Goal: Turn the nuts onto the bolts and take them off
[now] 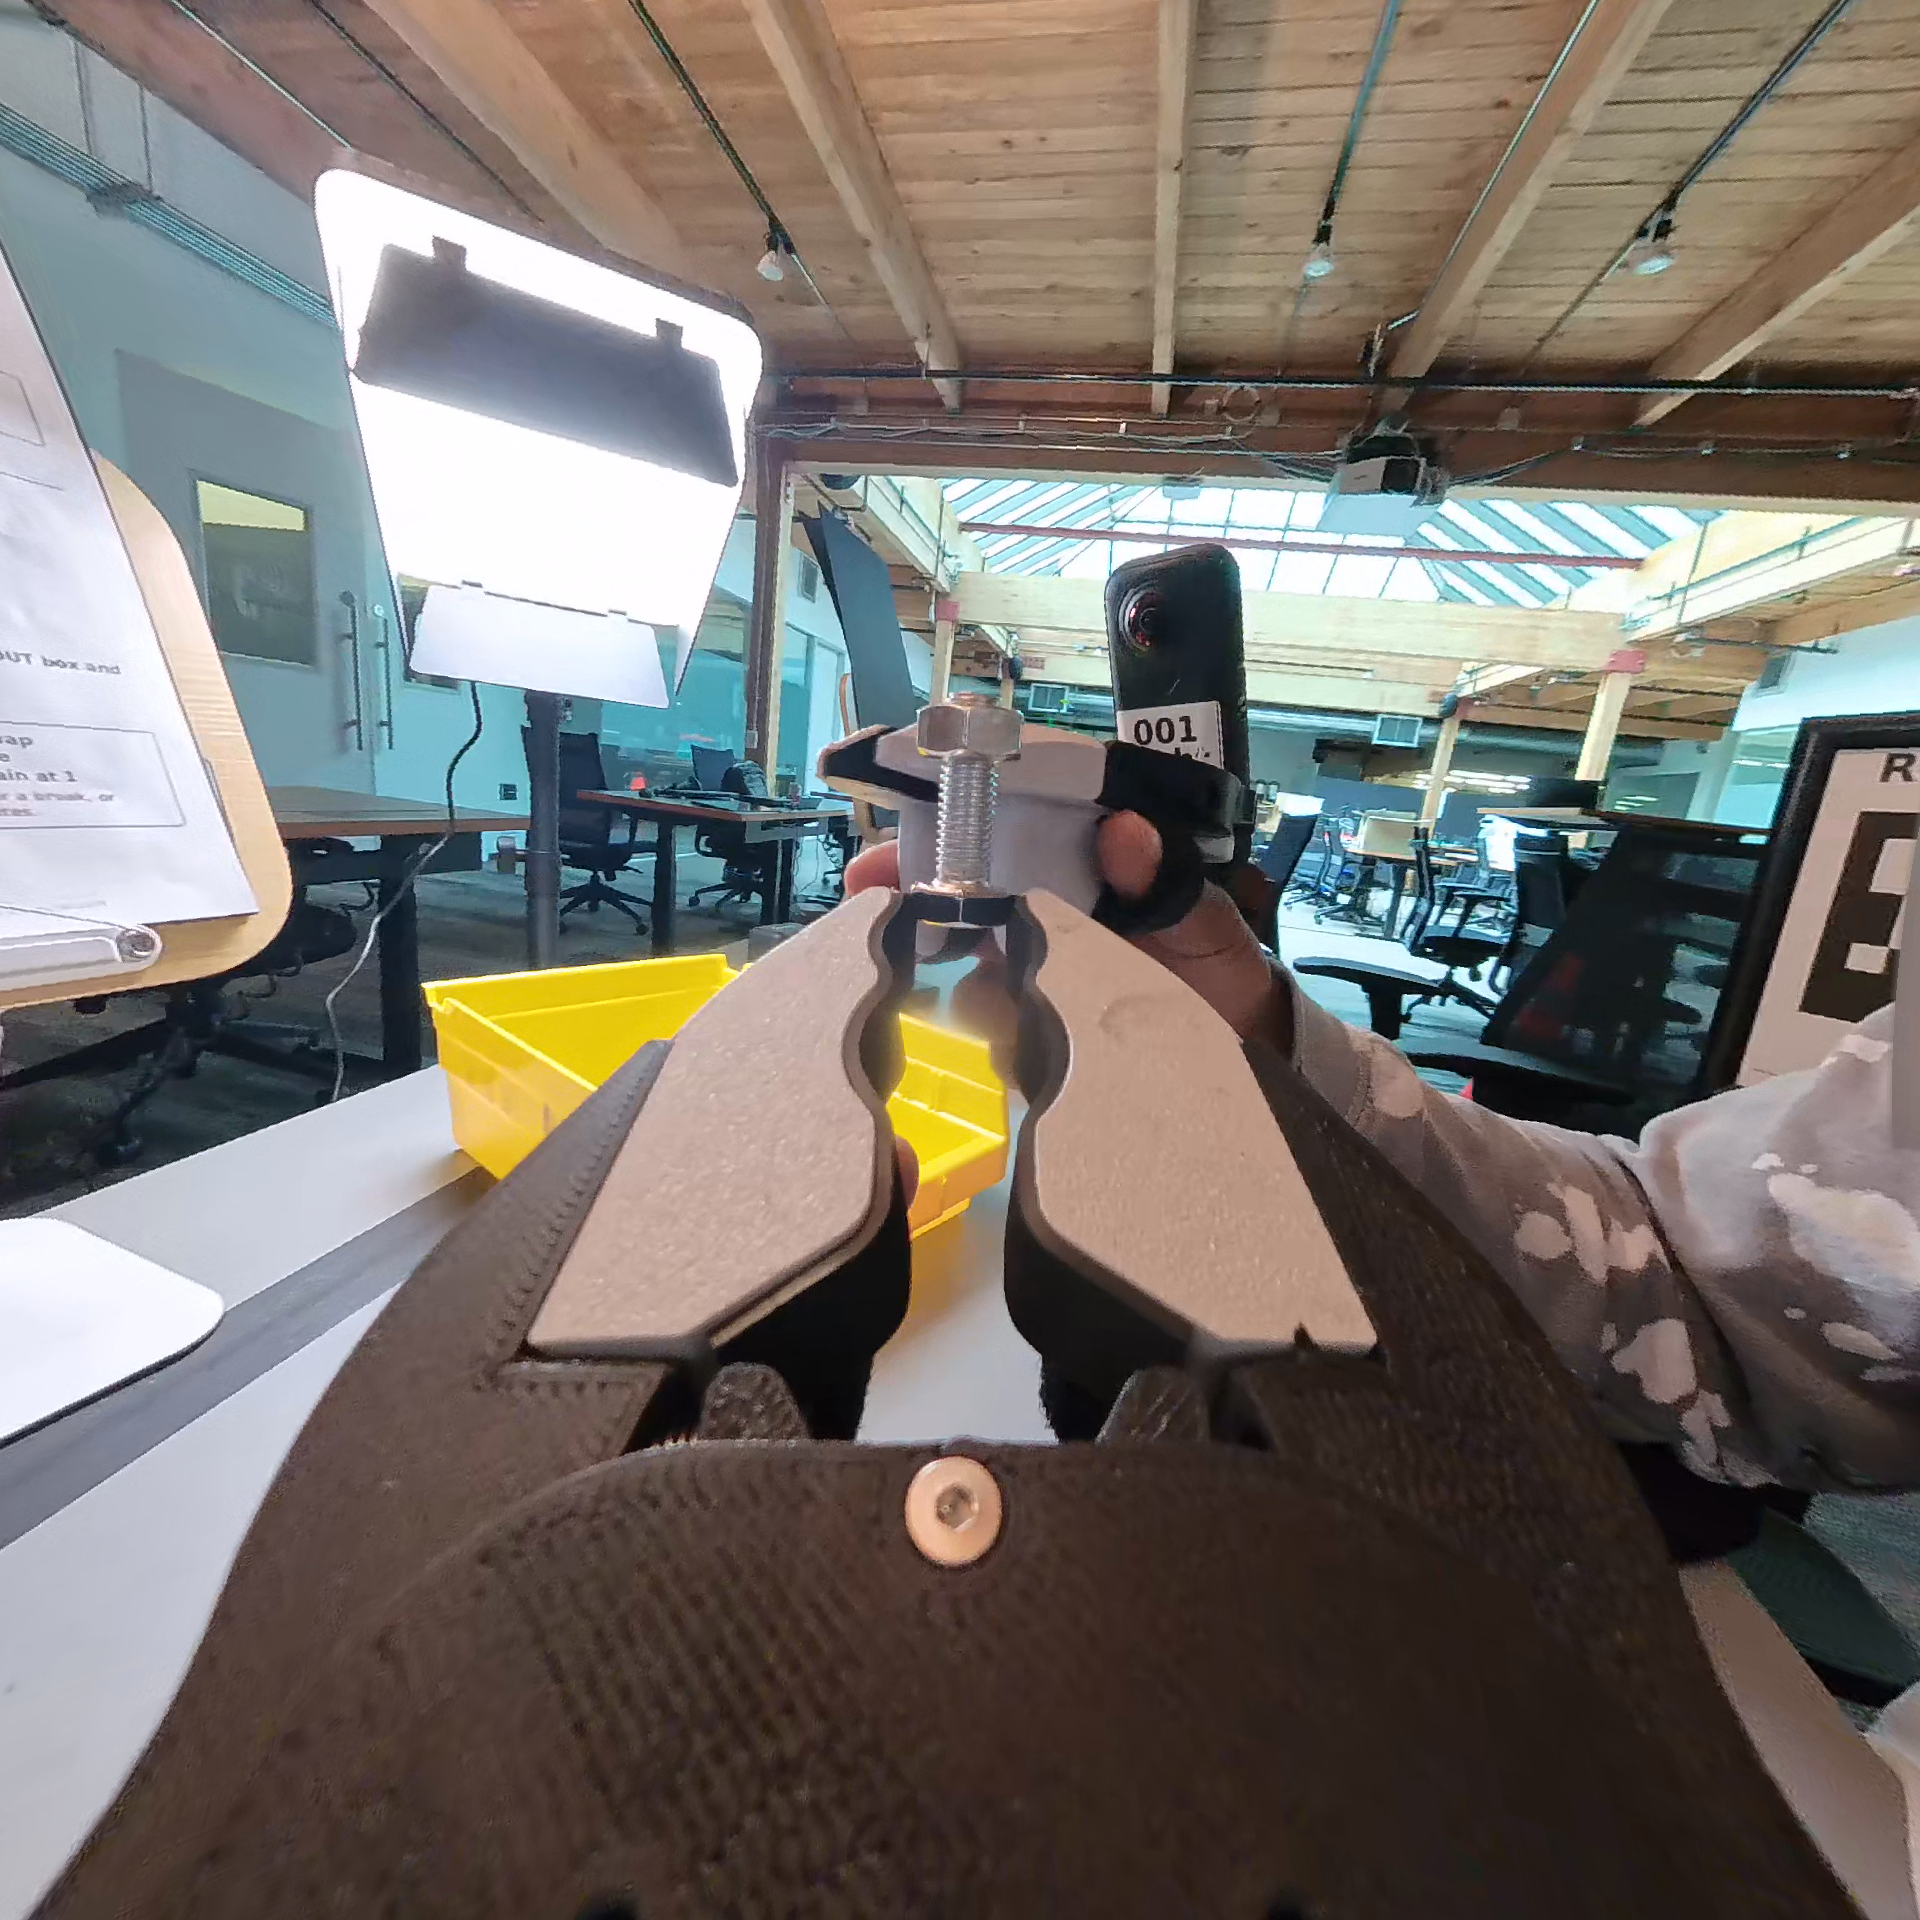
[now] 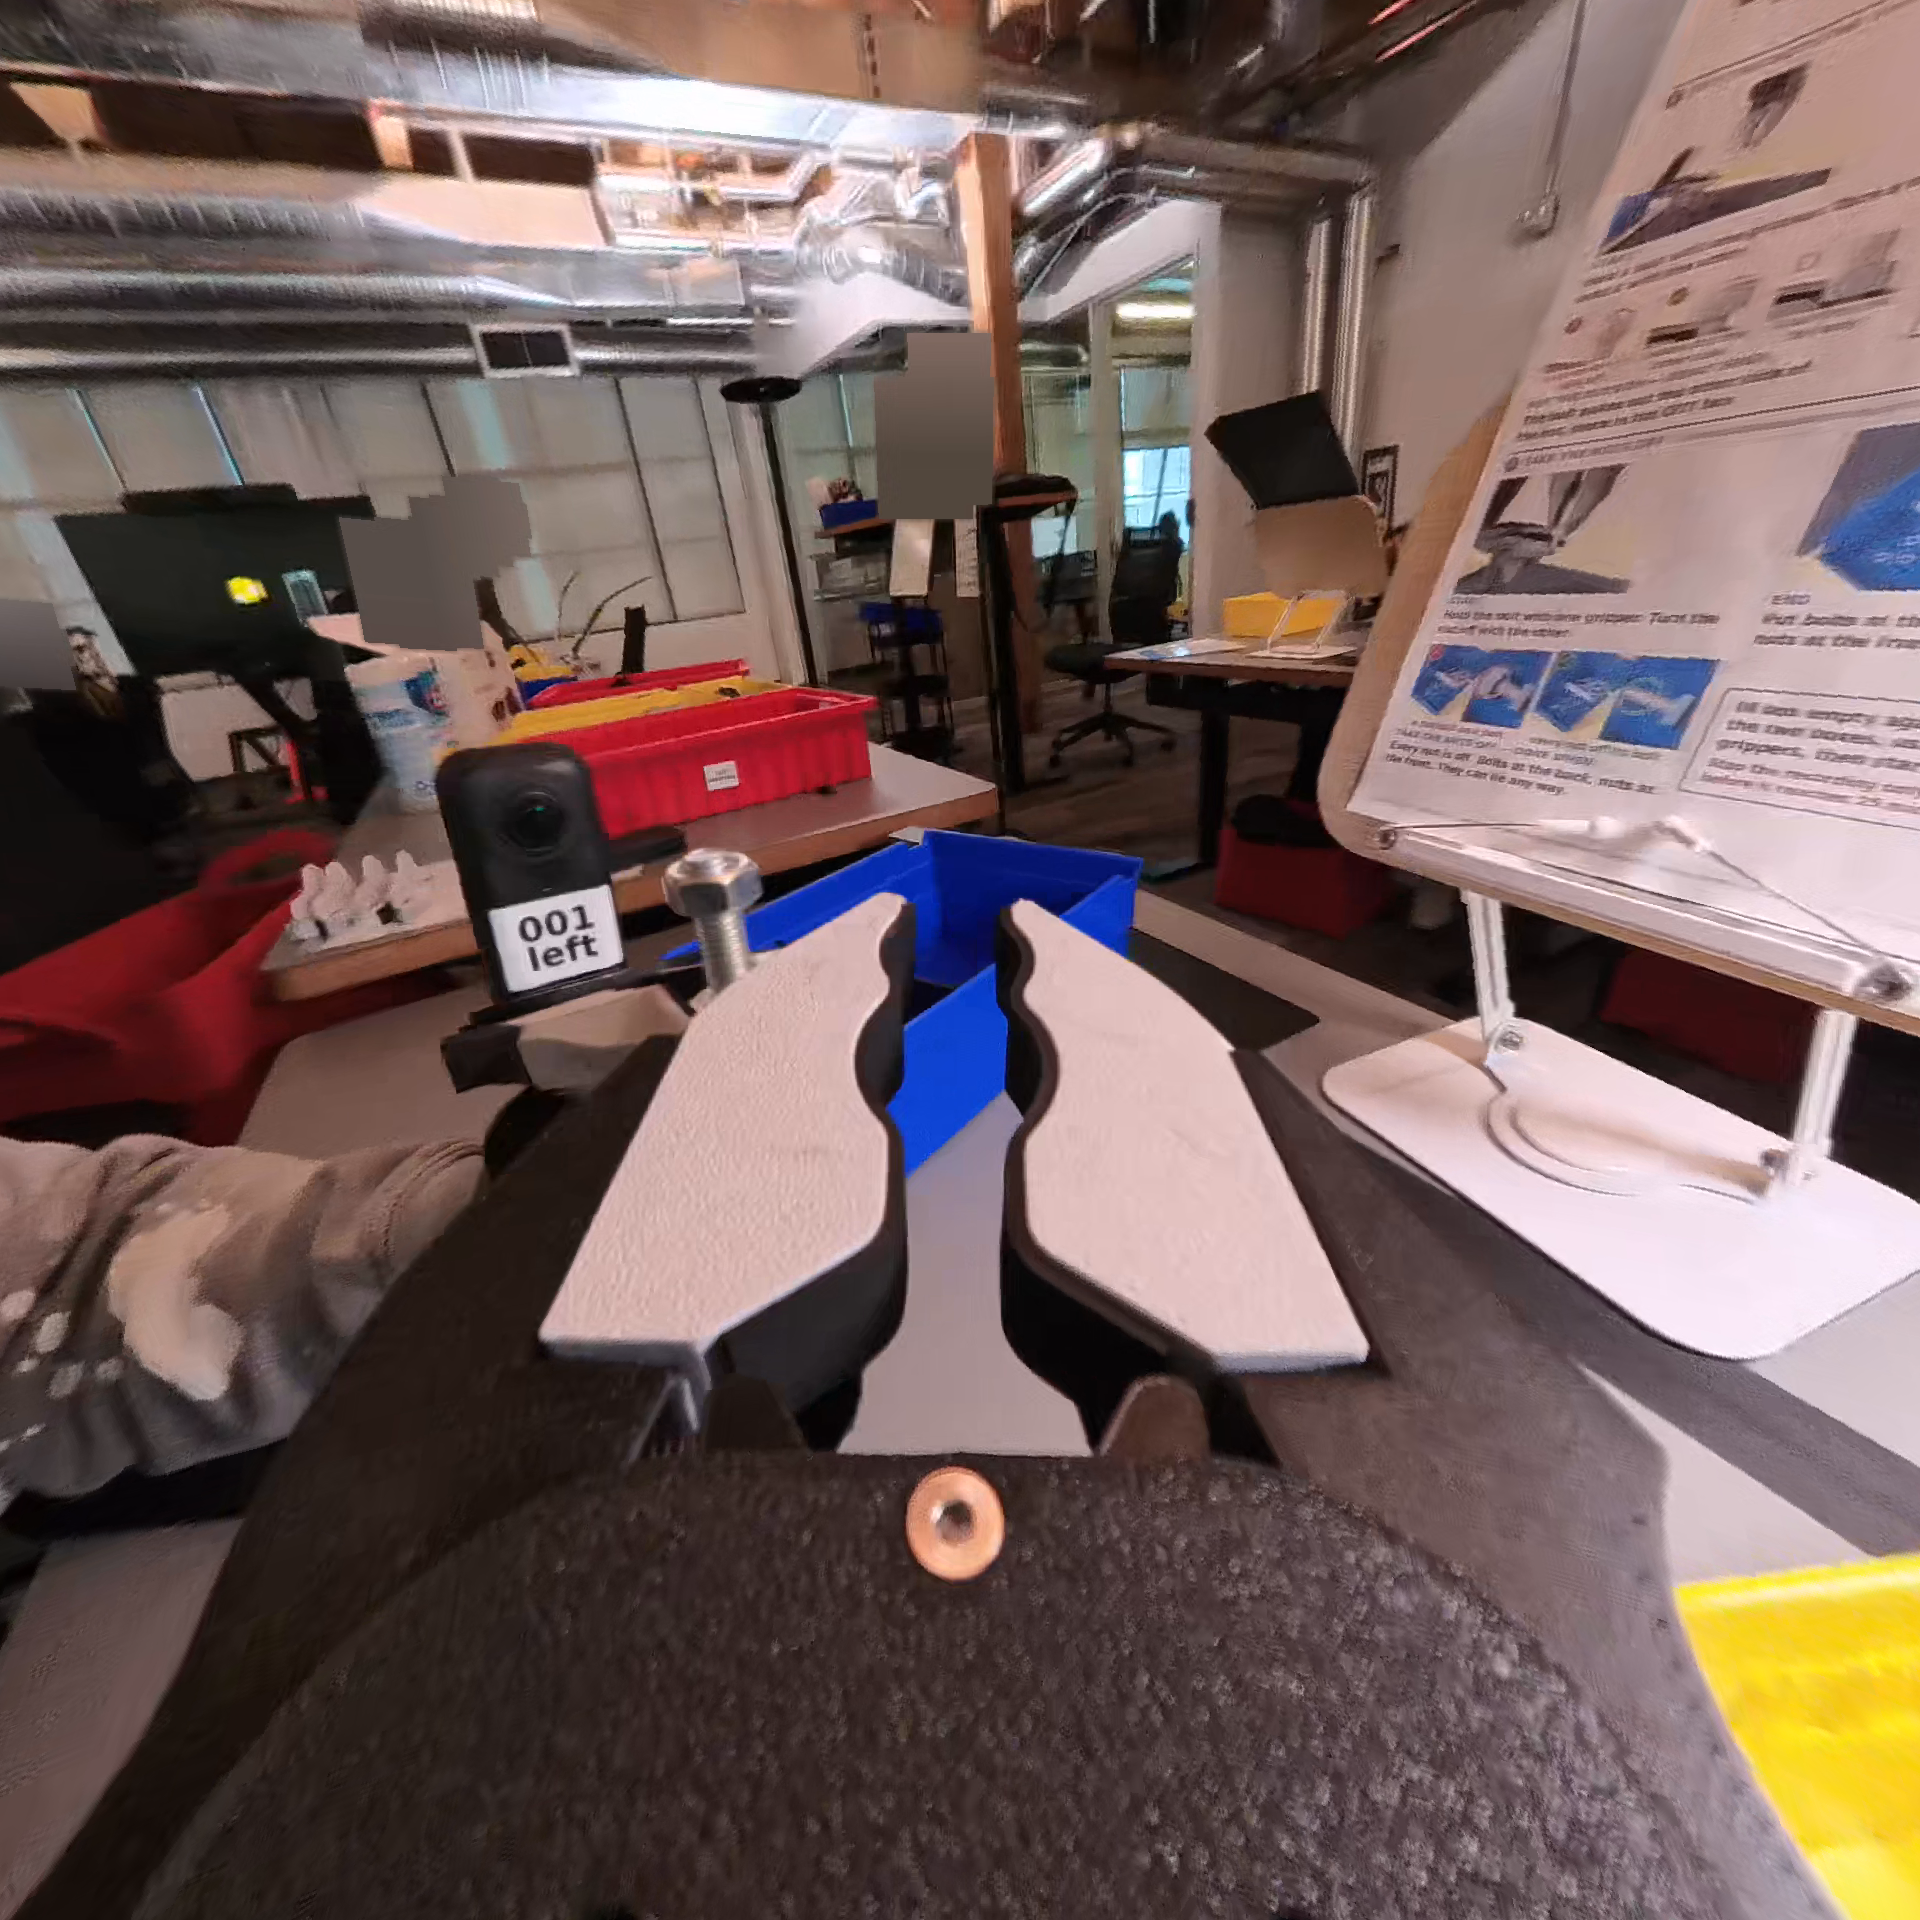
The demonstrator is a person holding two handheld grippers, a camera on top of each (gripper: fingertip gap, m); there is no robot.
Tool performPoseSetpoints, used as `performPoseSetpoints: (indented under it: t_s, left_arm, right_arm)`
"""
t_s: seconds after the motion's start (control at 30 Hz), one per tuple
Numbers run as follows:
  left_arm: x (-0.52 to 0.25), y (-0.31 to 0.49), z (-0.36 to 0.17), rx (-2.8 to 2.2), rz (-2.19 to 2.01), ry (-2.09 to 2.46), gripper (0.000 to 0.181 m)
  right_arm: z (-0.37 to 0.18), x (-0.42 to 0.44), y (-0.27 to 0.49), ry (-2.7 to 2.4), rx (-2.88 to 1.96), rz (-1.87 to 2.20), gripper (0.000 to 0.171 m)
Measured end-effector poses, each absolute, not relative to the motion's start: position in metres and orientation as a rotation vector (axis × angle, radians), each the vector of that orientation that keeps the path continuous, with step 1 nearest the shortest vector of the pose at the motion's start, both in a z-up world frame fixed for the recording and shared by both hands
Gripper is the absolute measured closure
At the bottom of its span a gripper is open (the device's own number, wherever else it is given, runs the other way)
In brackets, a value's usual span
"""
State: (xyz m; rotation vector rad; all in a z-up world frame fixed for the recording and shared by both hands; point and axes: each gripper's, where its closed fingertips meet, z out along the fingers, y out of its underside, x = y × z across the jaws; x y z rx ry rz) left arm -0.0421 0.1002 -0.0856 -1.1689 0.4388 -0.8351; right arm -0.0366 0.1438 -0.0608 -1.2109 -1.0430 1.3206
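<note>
A silver bolt stands upright in the left wrist view. A hex nut sits at its upper end. My left gripper is shut on the bolt's lower end, held above the table. The right gripper faces me just behind the bolt, held by a gloved hand. In the right wrist view my right gripper is open a little and empty. The bolt with its nut stands just left of the right gripper's left finger, outside the jaws.
A yellow bin sits on the grey table behind the left gripper and shows at the lower right of the right wrist view. A blue bin lies ahead of the right gripper. An instruction board on a white stand is to the right. Left tips to right tips: about 5 centimetres.
</note>
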Motion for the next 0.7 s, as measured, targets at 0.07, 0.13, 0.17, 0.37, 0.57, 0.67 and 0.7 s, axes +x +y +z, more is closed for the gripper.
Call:
performPoseSetpoints:
  t_s: [0.07, 0.13, 0.17, 0.37, 0.57, 0.67, 0.7]
  left_arm:
    - [-0.043, 0.102, -0.086, -1.175, -0.833, 0.431, 0.164]
    - [-0.043, 0.104, -0.089, -1.184, -0.834, 0.425, 0.164]
    - [-0.043, 0.104, -0.091, -1.188, -0.834, 0.426, 0.164]
    - [-0.042, 0.1, -0.087, -1.172, -0.852, 0.434, 0.164]
    - [-0.041, 0.103, -0.09, -1.187, -0.835, 0.435, 0.163]
    - [-0.038, 0.102, -0.09, -1.186, -0.832, 0.44, 0.164]
    - [-0.04, 0.102, -0.088, -1.181, -0.84, 0.432, 0.164]
  right_arm:
    - [-0.059, -0.034, 0.141, -1.067, -1.206, 1.336, 0.147]
    - [-0.058, -0.039, 0.126, -1.128, -1.164, 1.354, 0.136]
    - [-0.058, -0.042, 0.117, -1.156, -1.147, 1.372, 0.133]
    - [-0.064, -0.042, 0.136, -1.074, -1.221, 1.365, 0.15]
    - [-0.061, -0.044, 0.119, -1.152, -1.168, 1.379, 0.13]
    - [-0.063, -0.049, 0.112, -1.177, -1.159, 1.36, 0.128]
    - [-0.062, -0.048, 0.115, -1.161, -1.158, 1.362, 0.128]
